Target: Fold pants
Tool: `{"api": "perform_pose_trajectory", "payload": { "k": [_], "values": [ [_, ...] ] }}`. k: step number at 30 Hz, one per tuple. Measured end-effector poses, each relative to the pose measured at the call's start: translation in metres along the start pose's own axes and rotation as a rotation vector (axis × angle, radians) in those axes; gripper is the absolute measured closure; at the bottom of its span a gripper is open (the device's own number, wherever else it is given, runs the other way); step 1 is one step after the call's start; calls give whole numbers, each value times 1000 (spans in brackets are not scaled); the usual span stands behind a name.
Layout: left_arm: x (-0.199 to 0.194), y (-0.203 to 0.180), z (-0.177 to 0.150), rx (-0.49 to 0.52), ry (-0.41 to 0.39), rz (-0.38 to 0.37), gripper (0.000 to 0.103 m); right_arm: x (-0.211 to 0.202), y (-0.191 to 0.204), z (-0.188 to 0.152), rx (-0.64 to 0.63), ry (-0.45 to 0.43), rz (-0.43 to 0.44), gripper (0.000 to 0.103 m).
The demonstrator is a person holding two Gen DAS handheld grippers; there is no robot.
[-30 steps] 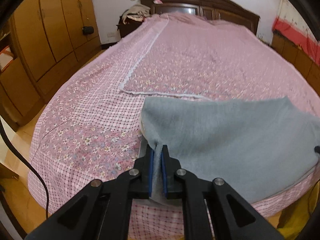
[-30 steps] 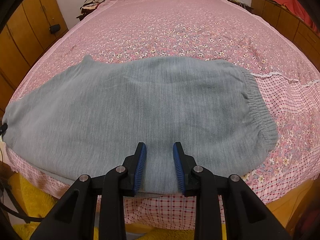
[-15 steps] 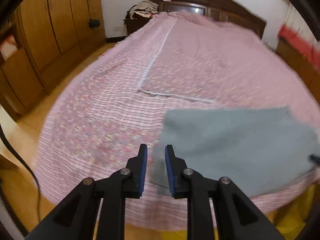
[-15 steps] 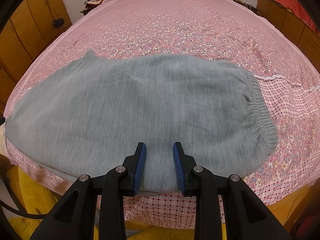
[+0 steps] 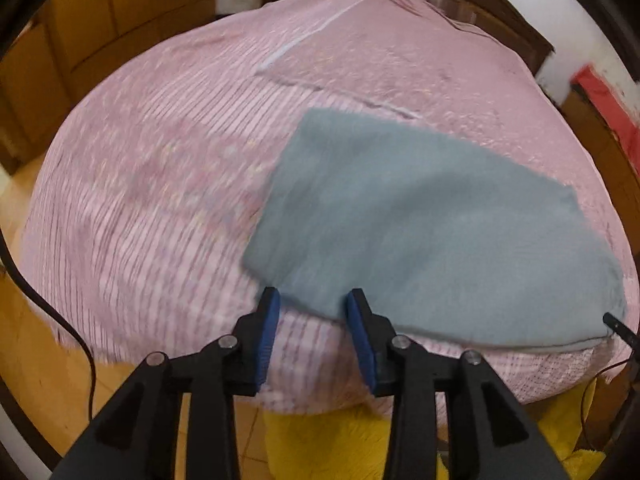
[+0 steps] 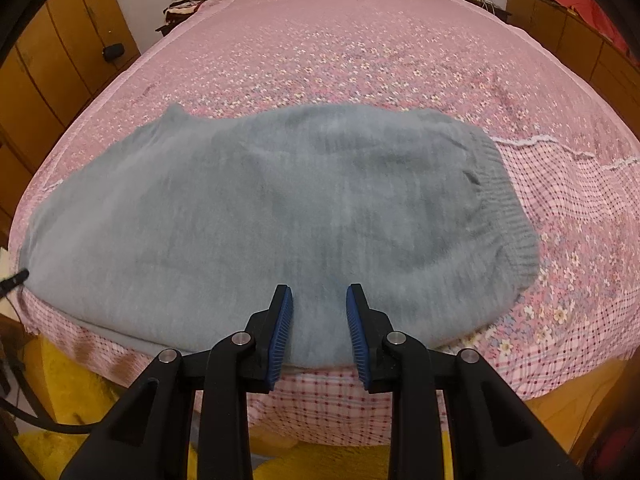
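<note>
The left gripper (image 5: 313, 300) has just been opening; its jaws stand apart, empty, over the near hem corner of the pants (image 5: 420, 232). The right gripper (image 6: 319, 296) is parted, gripping nothing, above the near edge. The pants (image 6: 280, 220) lie flat across the bed (image 6: 360, 48) foot, waistband to the right. Fleece: light, limp, likely non-slip. Pinch at hem and waistband.
</note>
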State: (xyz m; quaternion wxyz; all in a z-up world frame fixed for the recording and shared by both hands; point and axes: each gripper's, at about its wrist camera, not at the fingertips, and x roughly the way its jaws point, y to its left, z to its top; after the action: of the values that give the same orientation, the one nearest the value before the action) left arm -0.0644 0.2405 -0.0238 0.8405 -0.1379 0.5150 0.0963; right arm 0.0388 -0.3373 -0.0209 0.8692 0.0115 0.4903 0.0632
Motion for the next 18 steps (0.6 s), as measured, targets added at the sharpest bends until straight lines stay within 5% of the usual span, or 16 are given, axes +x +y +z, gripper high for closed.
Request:
{"api": "perform_pose_trajectory", "payload": {
  "k": [4, 10, 15, 18],
  "values": [
    [-18, 2, 1, -24, -16, 25, 64, -8, -2, 4, 34, -13, 16, 74],
    [-46, -39, 28, 50, -151, -62, 63, -17, 13, 35, 39, -93, 51, 74],
    [-13, -89, 62, 117, -157, -110, 63, 0, 45, 65, 6, -151, 112, 74],
    [20, -103, 70, 130, -122, -57, 63, 24, 57, 75, -22, -125, 96, 74]
  ]
}}
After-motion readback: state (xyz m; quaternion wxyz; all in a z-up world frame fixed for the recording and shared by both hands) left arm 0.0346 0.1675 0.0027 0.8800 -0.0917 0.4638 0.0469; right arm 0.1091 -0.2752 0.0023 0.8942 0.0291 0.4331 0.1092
